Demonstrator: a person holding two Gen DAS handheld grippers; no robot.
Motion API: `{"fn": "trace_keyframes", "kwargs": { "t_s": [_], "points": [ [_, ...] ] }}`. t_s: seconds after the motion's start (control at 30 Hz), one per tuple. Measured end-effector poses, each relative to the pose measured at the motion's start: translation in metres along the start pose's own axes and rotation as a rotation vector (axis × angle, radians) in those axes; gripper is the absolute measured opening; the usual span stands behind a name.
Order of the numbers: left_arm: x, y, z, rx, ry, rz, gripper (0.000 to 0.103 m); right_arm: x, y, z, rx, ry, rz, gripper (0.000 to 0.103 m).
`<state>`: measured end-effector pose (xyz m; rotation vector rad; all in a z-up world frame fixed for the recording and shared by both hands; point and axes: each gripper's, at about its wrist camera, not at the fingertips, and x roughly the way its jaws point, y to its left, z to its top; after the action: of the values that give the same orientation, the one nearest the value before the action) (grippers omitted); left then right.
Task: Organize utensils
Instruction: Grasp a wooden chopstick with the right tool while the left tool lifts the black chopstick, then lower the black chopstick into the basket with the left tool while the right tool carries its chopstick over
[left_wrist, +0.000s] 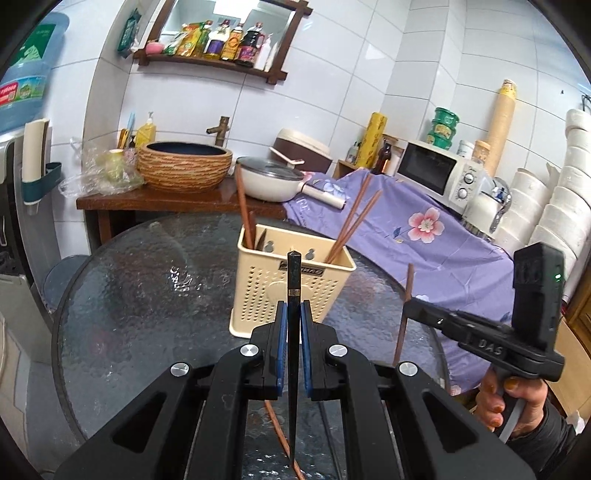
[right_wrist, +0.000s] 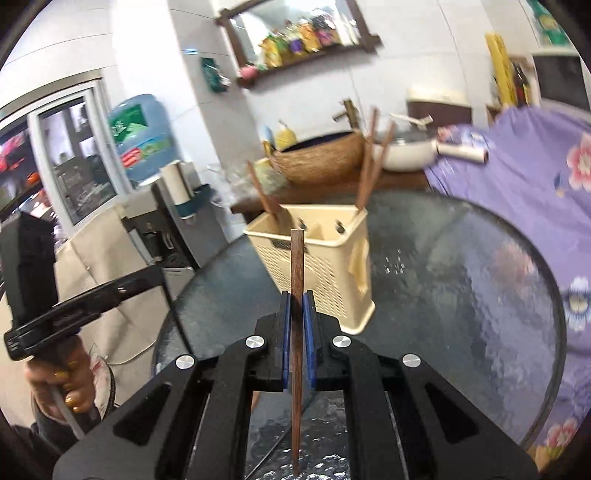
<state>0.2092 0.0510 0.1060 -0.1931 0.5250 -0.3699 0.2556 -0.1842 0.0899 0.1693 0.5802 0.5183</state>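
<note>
A cream perforated utensil holder (left_wrist: 295, 284) (right_wrist: 325, 266) stands on the round glass table (left_wrist: 147, 295). Brown chopsticks (left_wrist: 352, 221) lean out of its right compartment and another (left_wrist: 243, 206) rises from the left one. My left gripper (left_wrist: 294, 308) is shut on a black chopstick (left_wrist: 294, 273), held upright just in front of the holder. My right gripper (right_wrist: 297, 297) is shut on a brown chopstick (right_wrist: 297, 258), also upright, near the holder's front corner. From the left wrist view the right gripper (left_wrist: 409, 308) shows at the right. One more brown chopstick (left_wrist: 277, 424) lies on the glass below my left gripper.
Behind the table a wooden counter (left_wrist: 166, 201) carries a woven basin (left_wrist: 184, 166) and a white pan (left_wrist: 269, 181). A purple floral cloth (left_wrist: 424, 229) drapes over the right side, with a microwave (left_wrist: 436, 173) and stacked white rolls (left_wrist: 561, 192) beyond. A water dispenser (right_wrist: 147, 206) stands at left.
</note>
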Motion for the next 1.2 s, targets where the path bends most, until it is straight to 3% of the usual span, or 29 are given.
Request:
{"fn": "trace_keyframes", "kwargs": {
  "t_s": [0.4, 0.6, 0.83, 1.07, 1.2],
  "points": [
    [-0.020, -0.023, 0.021, 0.044, -0.059, -0.039, 0.007, -0.030, 0.024, 0.031, -0.043, -0.075, 0.038, 0.007],
    [-0.022, -0.031, 0.050, 0.063, -0.101, -0.036, 0.007, -0.037, 0.033, 0.067, -0.067, -0.136, 0.029, 0.007],
    [-0.023, -0.027, 0.099, 0.015, -0.159, -0.051, 0.007, -0.044, 0.041, 0.124, -0.087, -0.235, -0.021, 0.007],
    [-0.020, -0.028, 0.148, -0.002, -0.275, -0.012, 0.007, -0.038, 0.046, 0.169, -0.114, -0.357, -0.116, 0.007],
    [-0.001, -0.032, 0.161, 0.029, -0.333, 0.069, 0.007, -0.021, 0.041, 0.176, -0.112, -0.389, -0.165, 0.007]
  ]
}}
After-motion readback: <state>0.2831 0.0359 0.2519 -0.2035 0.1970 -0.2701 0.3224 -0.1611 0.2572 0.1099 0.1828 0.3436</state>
